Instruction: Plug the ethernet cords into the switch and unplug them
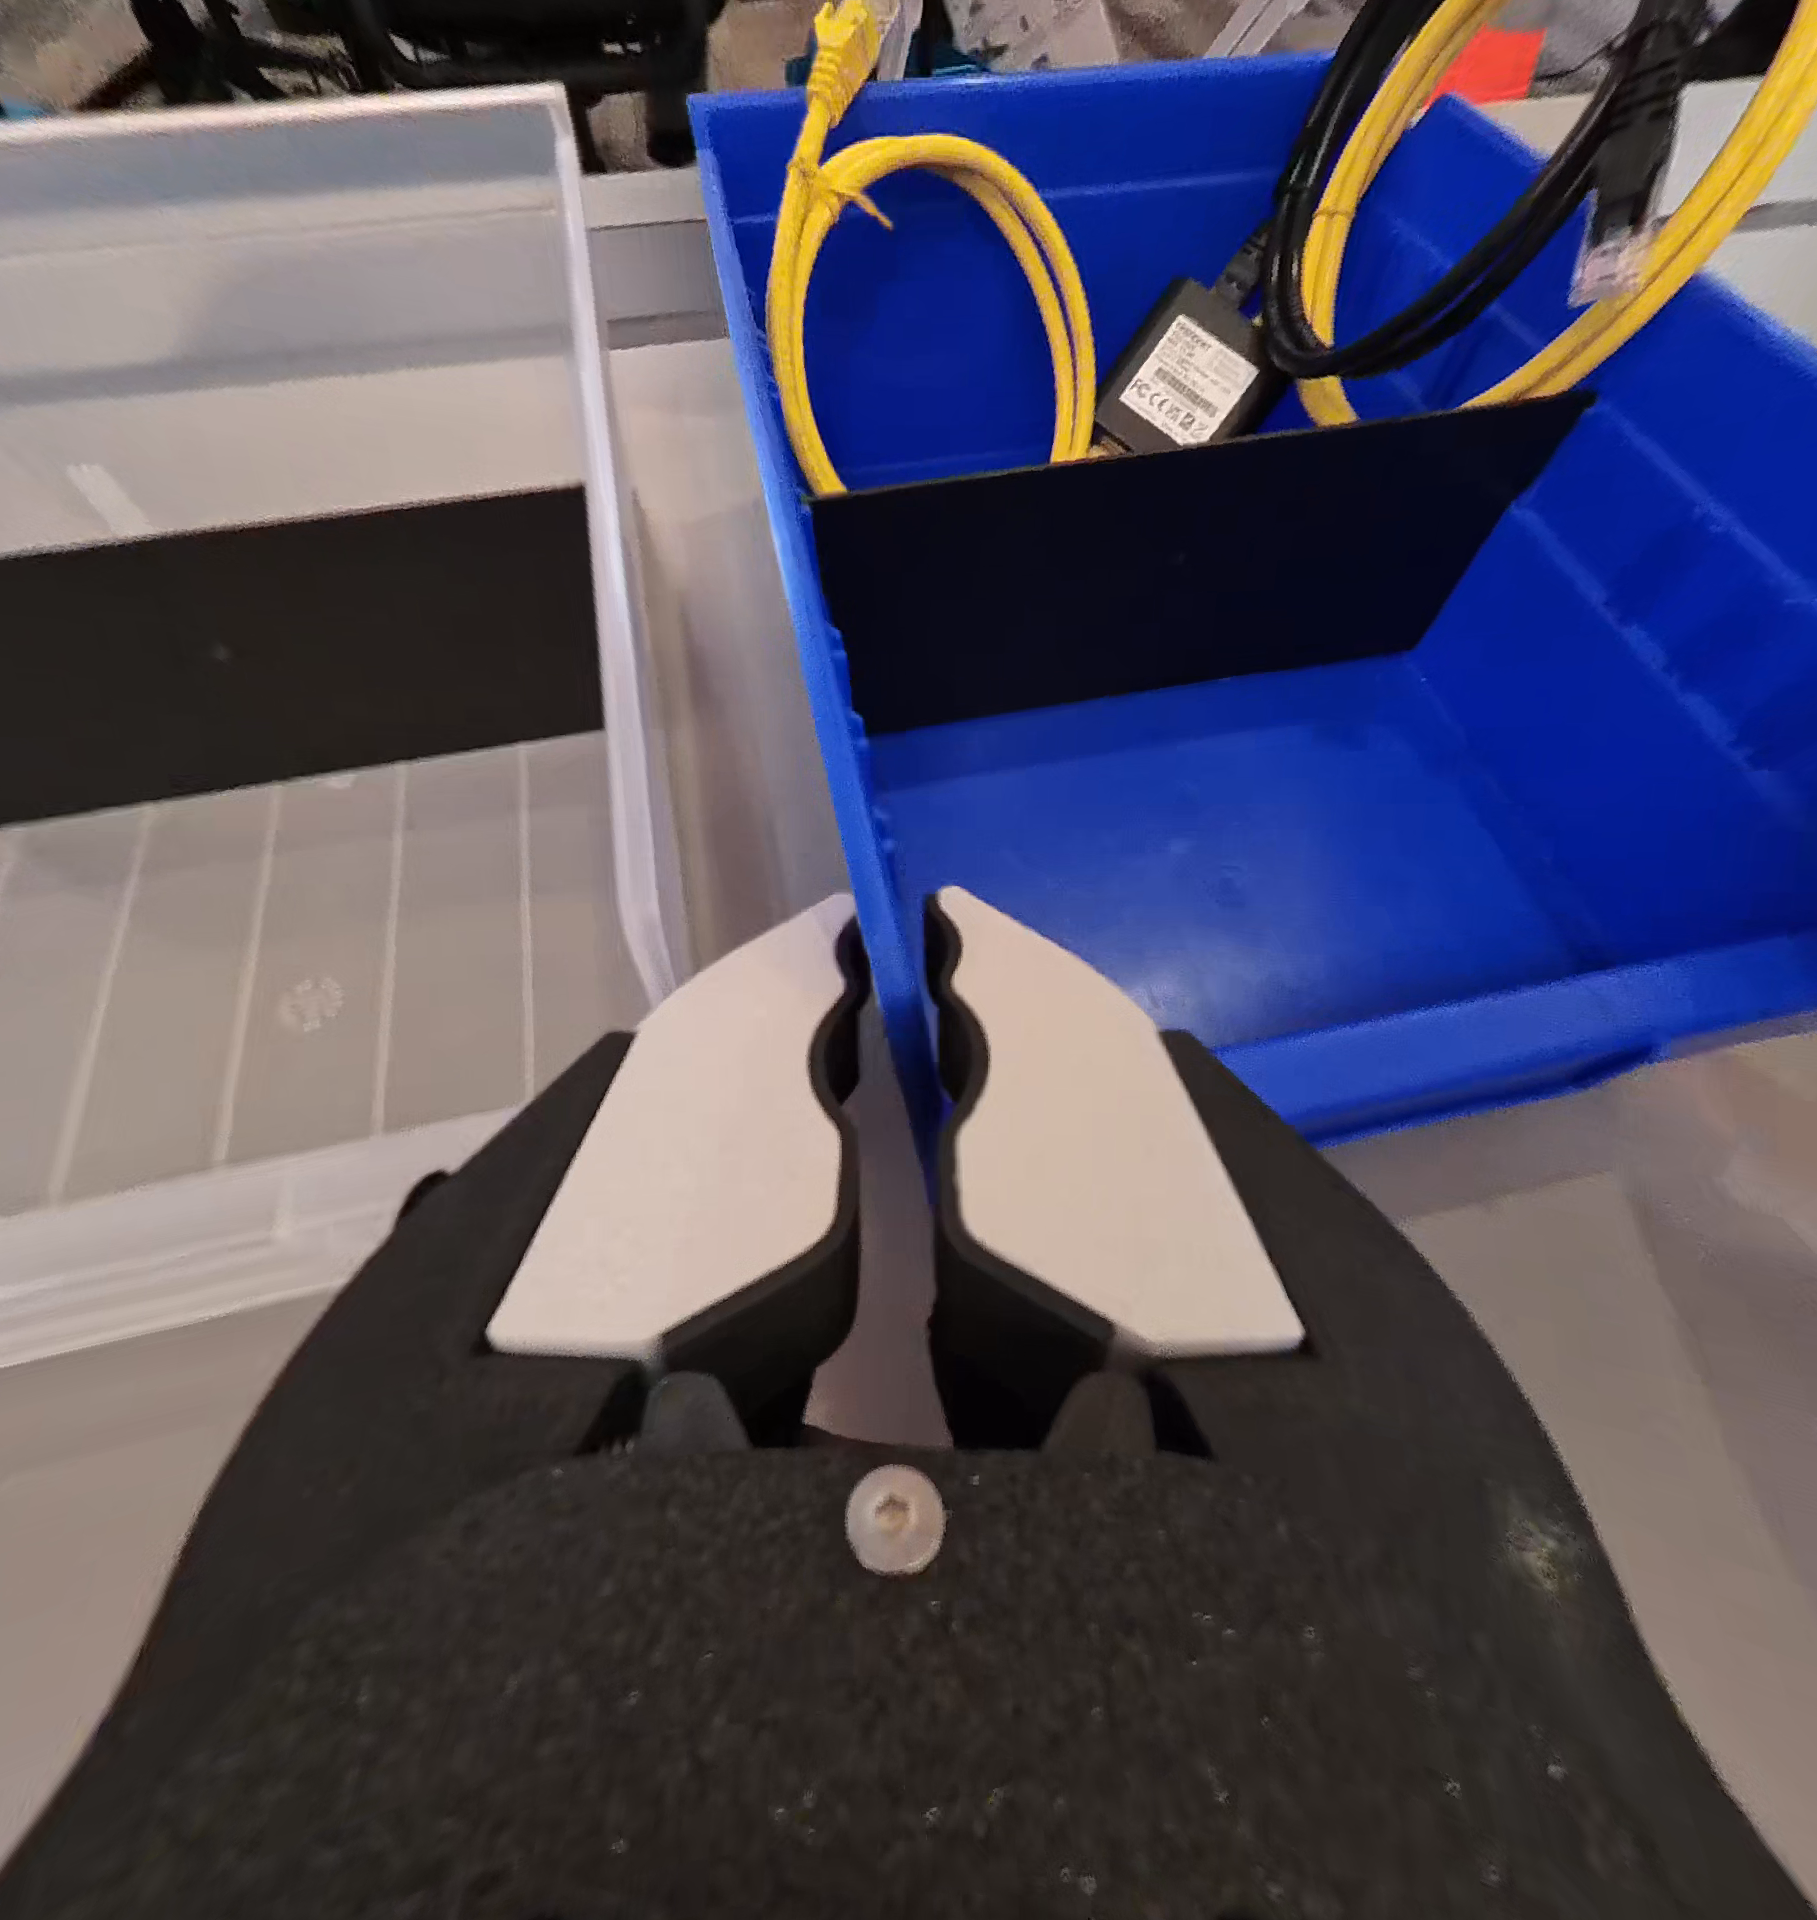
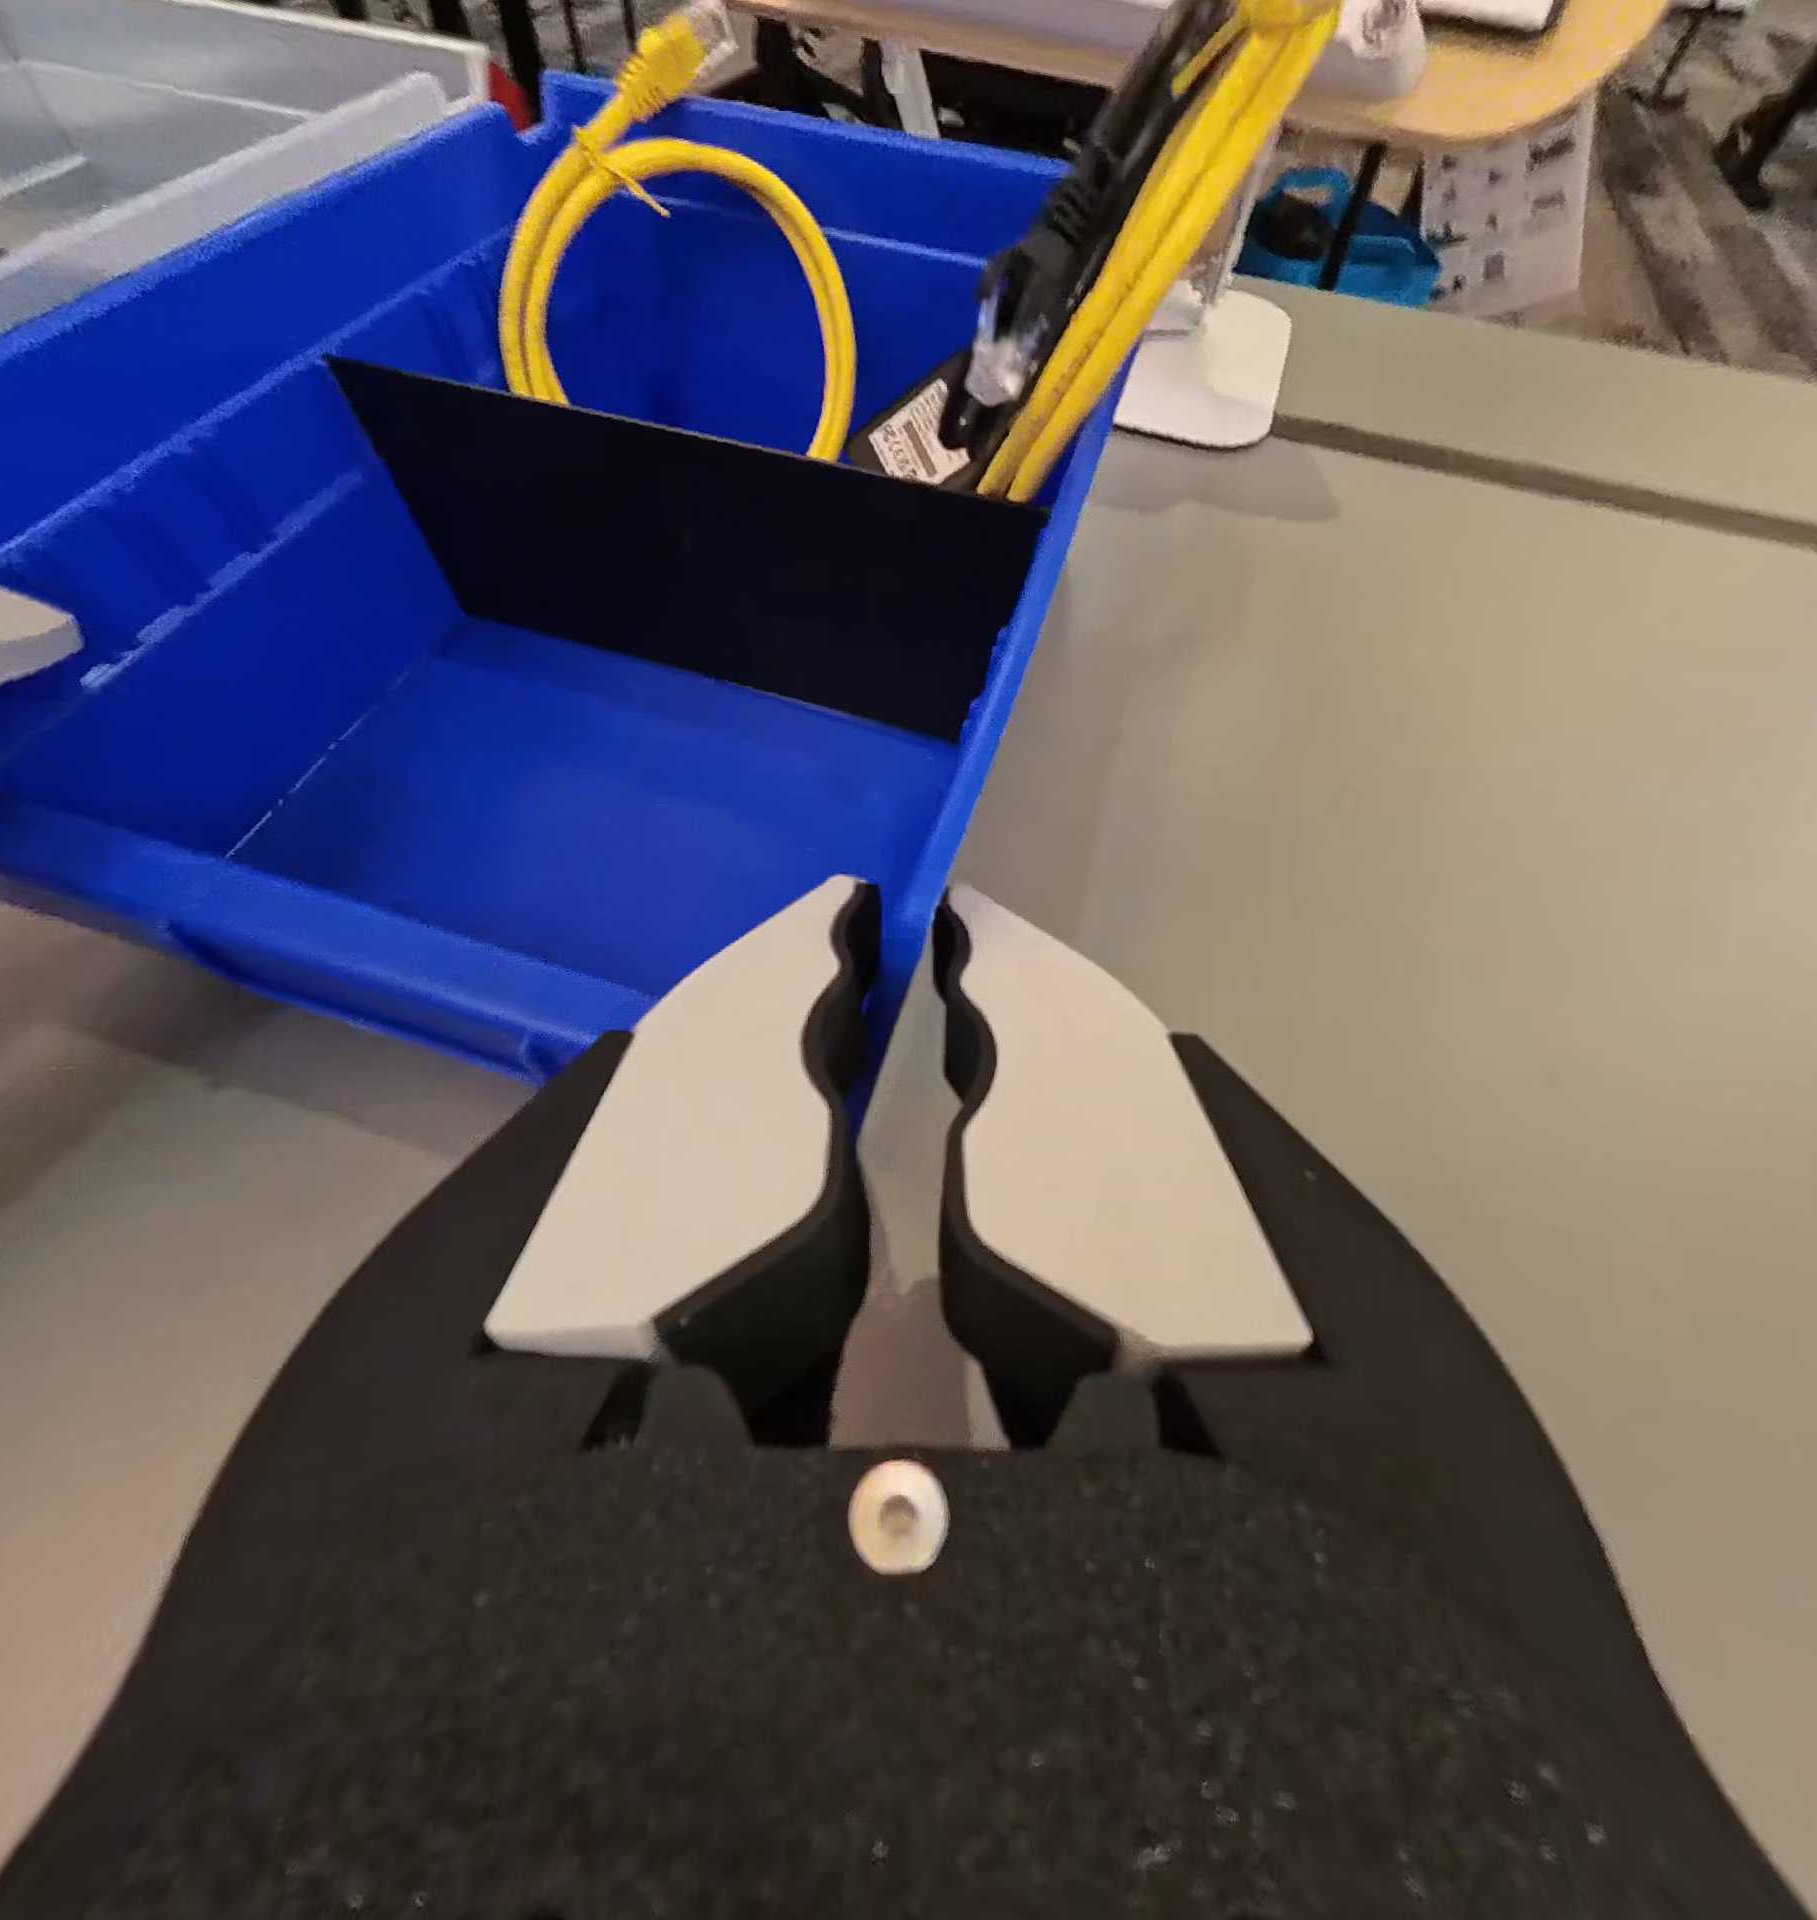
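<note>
**Two grippers set on the walls of a blue bin**

Both sets of fingers are seen narrow, each astride a side wall of the blue bin (image 1: 1506, 1049): the left gripper (image 1: 893, 935) at lower centre, the right gripper (image 2: 904, 925) likewise. Whether the pads press cannot be told. Yellow ethernet cords (image 1: 935, 312) and a black cord (image 1: 1309, 260) are stood behind the black divider (image 1: 1143, 582), upper frame, beside a black adapter (image 1: 1184, 374).
</note>
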Motion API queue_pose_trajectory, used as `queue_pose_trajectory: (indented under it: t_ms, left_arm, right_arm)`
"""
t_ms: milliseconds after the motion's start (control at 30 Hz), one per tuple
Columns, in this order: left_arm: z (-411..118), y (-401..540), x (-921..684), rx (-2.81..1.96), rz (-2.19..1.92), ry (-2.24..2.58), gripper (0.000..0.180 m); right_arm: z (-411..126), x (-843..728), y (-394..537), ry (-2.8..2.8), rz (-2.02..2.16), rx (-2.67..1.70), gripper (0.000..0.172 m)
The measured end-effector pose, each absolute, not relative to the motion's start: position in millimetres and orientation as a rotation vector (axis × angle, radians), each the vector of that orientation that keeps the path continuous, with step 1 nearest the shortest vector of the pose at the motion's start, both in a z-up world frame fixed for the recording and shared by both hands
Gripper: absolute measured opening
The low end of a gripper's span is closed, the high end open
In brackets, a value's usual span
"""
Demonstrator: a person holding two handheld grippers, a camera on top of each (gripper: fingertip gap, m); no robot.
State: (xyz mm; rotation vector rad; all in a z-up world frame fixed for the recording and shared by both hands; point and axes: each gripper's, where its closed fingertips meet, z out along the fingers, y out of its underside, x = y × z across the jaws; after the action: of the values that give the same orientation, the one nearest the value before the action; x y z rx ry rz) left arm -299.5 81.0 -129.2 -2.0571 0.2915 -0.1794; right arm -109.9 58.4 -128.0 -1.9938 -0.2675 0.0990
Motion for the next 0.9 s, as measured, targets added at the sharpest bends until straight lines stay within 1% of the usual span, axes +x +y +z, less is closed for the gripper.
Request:
queue_pose_trajectory:
  t_ms: [33,67,100,200,267,333,433,500,567,633,700,800,900]
  left_arm:
    - [-127,76,-297,-2.064,-0.239,0.271,0.020]
    - [-124,68,-293,-2.063,-0.314,0.267,0.027]
    - [-121,59,-290,-2.057,-0.382,0.270,0.030]
    - [-116,24,-294,-2.059,-0.569,0.252,0.052]
    - [-107,-4,-301,-2.004,-0.723,0.324,0.054]
    - [-101,-26,-317,-1.960,-0.828,0.342,0.046]
    - [-97,-49,-357,-1.896,-0.875,0.280,0.043]
    - [-111,-62,-386,-1.989,-0.783,0.267,0.046]
    - [-124,-74,-410,-2.076,-0.665,0.295,0.045]
    - [-119,-75,-433,-2.078,-0.557,0.299,0.044]
    - [-105,-62,-462,-2.023,-0.428,0.253,0.040]
    - [-81,-27,-505,-1.913,-0.305,0.151,0.040]
    - [-86,12,-525,-2.003,-0.355,0.063,0.041]
  right_arm:
    - [-123,-107,54,-0.295,0.094,-1.973,0.012]
    - [-118,-106,49,-0.331,0.104,-1.956,0.017]
    - [-114,-104,43,-0.362,0.123,-1.944,0.017]
    - [-99,-105,26,-0.479,0.244,-1.925,0.016]
    - [-97,-111,17,-0.591,0.316,-1.931,0.017]
    - [-103,-118,9,-0.687,0.362,-1.986,0.016]
    - [-109,-133,1,-0.763,0.402,-2.027,0.013]
    - [-108,-149,-2,-0.793,0.440,-1.992,0.013]
    - [-115,-166,-7,-0.833,0.482,-2.006,0.013]
    - [-122,-181,-13,-0.883,0.497,-2.023,0.013]
    - [-126,-196,-20,-0.933,0.502,-2.024,0.013]
    - [-126,-219,-36,-0.992,0.540,-2.010,0.013]
    - [-118,-234,-46,-1.011,0.535,-1.962,0.025]
